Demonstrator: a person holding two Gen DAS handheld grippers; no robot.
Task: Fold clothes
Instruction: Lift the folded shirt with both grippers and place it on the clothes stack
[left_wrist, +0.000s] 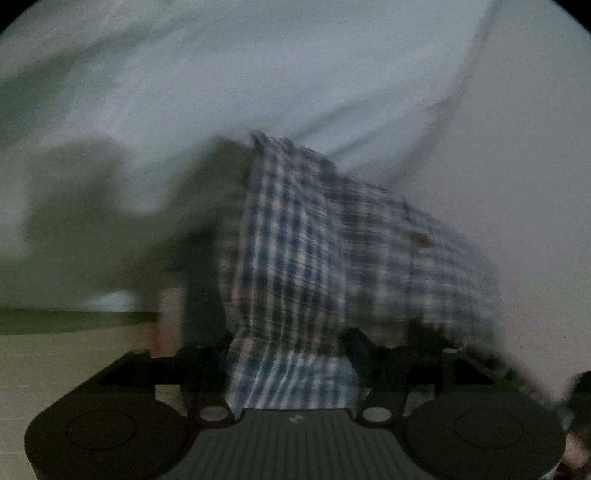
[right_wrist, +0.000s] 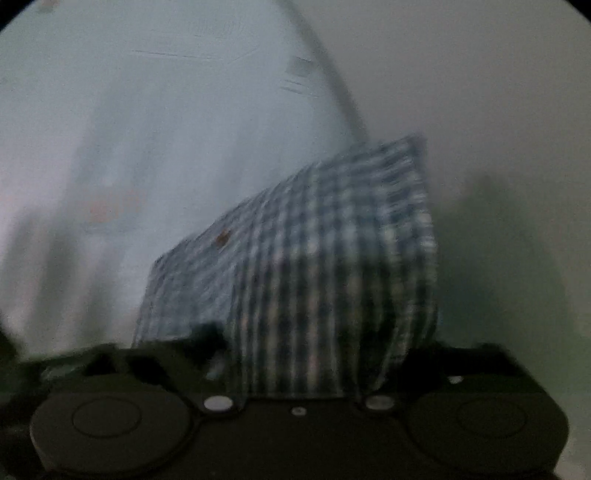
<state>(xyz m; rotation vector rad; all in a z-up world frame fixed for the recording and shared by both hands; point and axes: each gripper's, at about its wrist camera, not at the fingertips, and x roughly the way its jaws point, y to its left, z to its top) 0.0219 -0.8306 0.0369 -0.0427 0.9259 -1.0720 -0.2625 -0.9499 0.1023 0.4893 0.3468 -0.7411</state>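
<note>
- Your left gripper (left_wrist: 291, 354) has the checked shirt (left_wrist: 325, 251) draped between its fingers; the blur hides whether the pads press on it, so I cannot tell if it pinches.
- Your right gripper (right_wrist: 295, 354) is likewise buried in the shirt (right_wrist: 314, 266), fingers hidden; its hold cannot be told either.
- A small brown button (left_wrist: 419, 240) sits on the shirt's upper fold.
- Behind the shirt lies a pale sheet (left_wrist: 258, 74), creased, with a plain wall (right_wrist: 480, 92) beyond it.
</note>
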